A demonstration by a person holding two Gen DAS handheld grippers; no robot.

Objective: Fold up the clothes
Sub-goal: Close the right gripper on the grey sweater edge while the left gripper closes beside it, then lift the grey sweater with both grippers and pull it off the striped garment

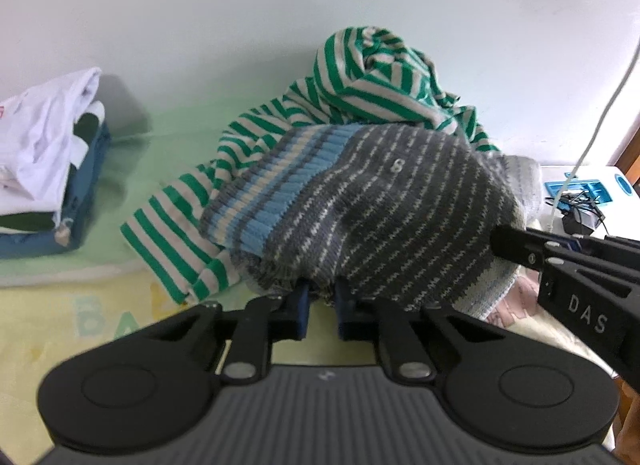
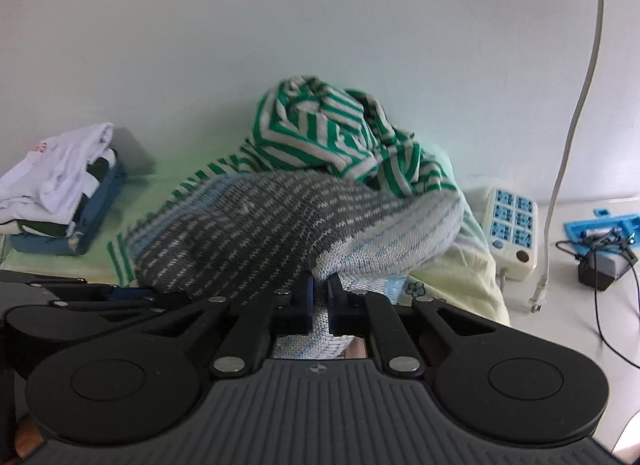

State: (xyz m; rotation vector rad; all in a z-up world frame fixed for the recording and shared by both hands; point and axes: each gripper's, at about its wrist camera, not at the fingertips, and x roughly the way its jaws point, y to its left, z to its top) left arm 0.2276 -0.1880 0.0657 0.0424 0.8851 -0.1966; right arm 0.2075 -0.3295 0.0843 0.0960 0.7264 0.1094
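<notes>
A grey knit sweater (image 1: 400, 201) with pale flecked stripes and a blue ribbed band lies bunched on the bed. My left gripper (image 1: 322, 293) is shut on its near lower edge. My right gripper (image 2: 320, 291) is shut on the sweater's (image 2: 256, 233) paler white-and-blue part, and its fingertips (image 1: 502, 241) press into the knit at the right of the left wrist view. My left gripper (image 2: 132, 291) shows at the left edge of the right wrist view. A green-and-white striped garment (image 1: 372, 77) is heaped behind and under the sweater.
A folded stack of white clothes (image 1: 44, 133) on a blue item (image 1: 86, 193) sits at the left by the wall. At the right are a power strip (image 2: 510, 229), a hanging white cable (image 2: 560, 169), a blue plastic part (image 2: 600, 225) and a black adapter (image 2: 600, 271).
</notes>
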